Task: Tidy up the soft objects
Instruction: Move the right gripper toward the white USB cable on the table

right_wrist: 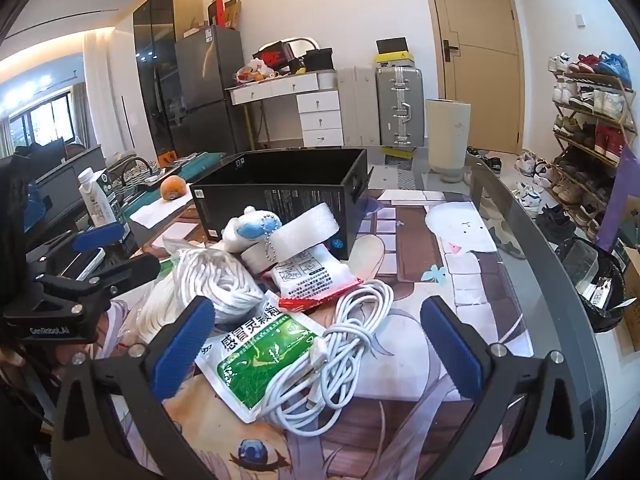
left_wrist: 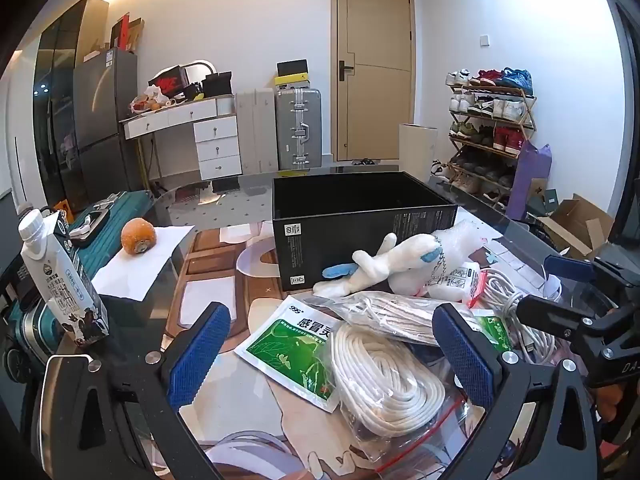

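Both claws wide open, empty: left gripper (left_wrist: 334,350) over bagged white rope (left_wrist: 386,380), right gripper (right_wrist: 316,344) over white cable (right_wrist: 340,344) and green sachet (right_wrist: 260,364). Behind: plush toy (left_wrist: 394,266) against open black box (left_wrist: 360,216).

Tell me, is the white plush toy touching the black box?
Touching. In the left wrist view the plush toy leans against the front wall of the black box, with no gap between them.
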`<action>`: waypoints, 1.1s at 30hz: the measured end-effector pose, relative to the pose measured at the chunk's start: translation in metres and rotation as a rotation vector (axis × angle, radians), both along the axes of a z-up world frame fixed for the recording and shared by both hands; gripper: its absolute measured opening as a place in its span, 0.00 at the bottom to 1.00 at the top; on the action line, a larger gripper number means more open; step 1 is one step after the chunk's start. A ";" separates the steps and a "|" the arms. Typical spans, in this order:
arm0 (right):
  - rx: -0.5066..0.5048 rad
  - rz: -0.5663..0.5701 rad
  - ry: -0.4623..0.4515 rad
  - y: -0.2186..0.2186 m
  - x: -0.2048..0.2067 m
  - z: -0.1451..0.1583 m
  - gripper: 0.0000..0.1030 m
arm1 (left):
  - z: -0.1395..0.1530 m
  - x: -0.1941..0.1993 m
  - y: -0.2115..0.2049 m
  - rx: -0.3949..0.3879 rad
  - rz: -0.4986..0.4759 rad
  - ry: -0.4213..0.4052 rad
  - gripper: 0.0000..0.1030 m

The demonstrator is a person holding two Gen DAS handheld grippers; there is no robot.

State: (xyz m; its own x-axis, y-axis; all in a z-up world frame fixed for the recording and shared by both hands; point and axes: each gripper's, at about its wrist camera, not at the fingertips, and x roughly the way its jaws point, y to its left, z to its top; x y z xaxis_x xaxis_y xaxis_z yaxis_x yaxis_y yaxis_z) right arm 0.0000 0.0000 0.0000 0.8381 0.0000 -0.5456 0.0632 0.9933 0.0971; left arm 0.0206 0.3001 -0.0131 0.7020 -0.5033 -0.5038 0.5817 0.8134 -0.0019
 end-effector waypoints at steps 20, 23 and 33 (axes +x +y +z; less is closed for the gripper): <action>-0.004 0.012 -0.017 0.006 -0.006 0.001 1.00 | -0.001 0.001 0.000 0.002 0.001 0.006 1.00; -0.008 0.015 -0.017 0.006 -0.004 0.000 1.00 | -0.001 0.001 -0.001 0.003 0.001 0.006 1.00; -0.007 0.022 -0.014 0.005 -0.001 -0.002 1.00 | 0.000 0.000 0.000 0.004 -0.003 0.006 1.00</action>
State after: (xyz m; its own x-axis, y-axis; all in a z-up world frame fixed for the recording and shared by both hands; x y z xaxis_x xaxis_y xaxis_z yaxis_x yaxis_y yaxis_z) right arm -0.0010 0.0049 -0.0022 0.8455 0.0151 -0.5337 0.0399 0.9950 0.0913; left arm 0.0206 0.3002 -0.0127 0.6976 -0.5030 -0.5103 0.5840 0.8118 -0.0019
